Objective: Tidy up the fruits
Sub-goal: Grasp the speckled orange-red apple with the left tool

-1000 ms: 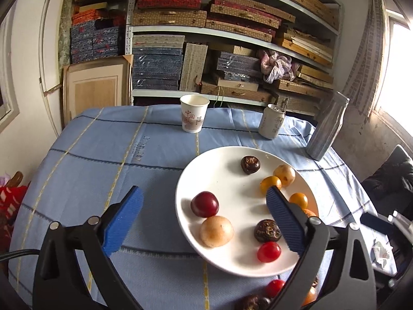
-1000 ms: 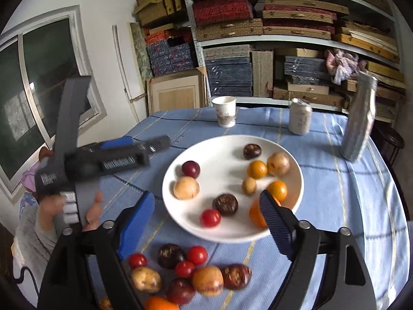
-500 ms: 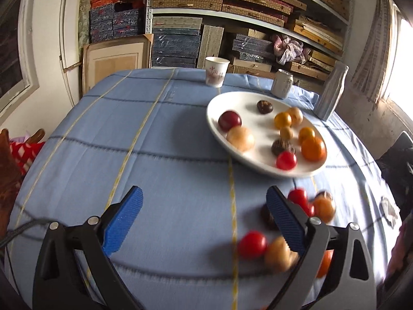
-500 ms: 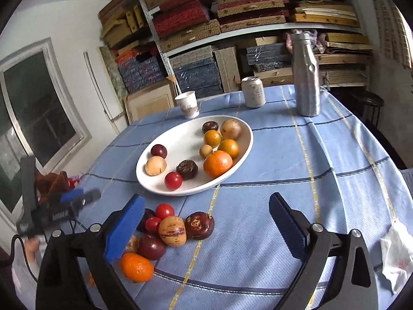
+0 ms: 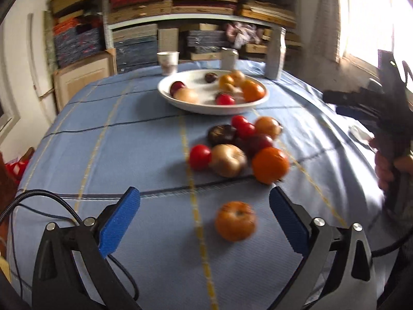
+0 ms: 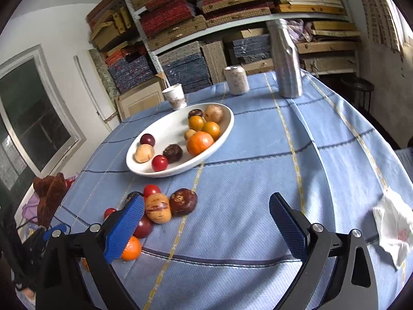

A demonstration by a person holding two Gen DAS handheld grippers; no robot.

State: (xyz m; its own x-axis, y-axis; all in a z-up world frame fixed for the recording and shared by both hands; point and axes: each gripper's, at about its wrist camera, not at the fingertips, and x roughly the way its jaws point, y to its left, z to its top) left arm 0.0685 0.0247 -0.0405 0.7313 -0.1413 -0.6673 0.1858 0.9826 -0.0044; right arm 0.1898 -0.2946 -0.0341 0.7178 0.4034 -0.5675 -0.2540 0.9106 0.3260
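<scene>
A white plate (image 5: 185, 104) holds several fruits; it also shows in the right wrist view (image 6: 144, 168). A cluster of loose fruits (image 5: 232, 144) lies on the blue tablecloth in front of the plate, seen too in the right wrist view (image 6: 165, 206). One orange fruit (image 5: 235, 221) lies alone, nearest my left gripper (image 5: 204, 219), which is open and empty just above the cloth. My right gripper (image 6: 206, 222) is open and empty to the right of the cluster; it also shows at the right of the left wrist view (image 5: 371, 103).
A paper cup (image 6: 175, 99), a can (image 6: 236, 80) and a metal bottle (image 6: 286, 59) stand behind the plate. A crumpled white tissue (image 6: 392, 224) lies at the right edge. Shelves of stacked boxes fill the back wall. A cable (image 5: 51, 201) trails at the left.
Both grippers have pulled back from the plate toward the near side of the table. The loose fruit cluster and the lone orange fruit have come into the left view.
</scene>
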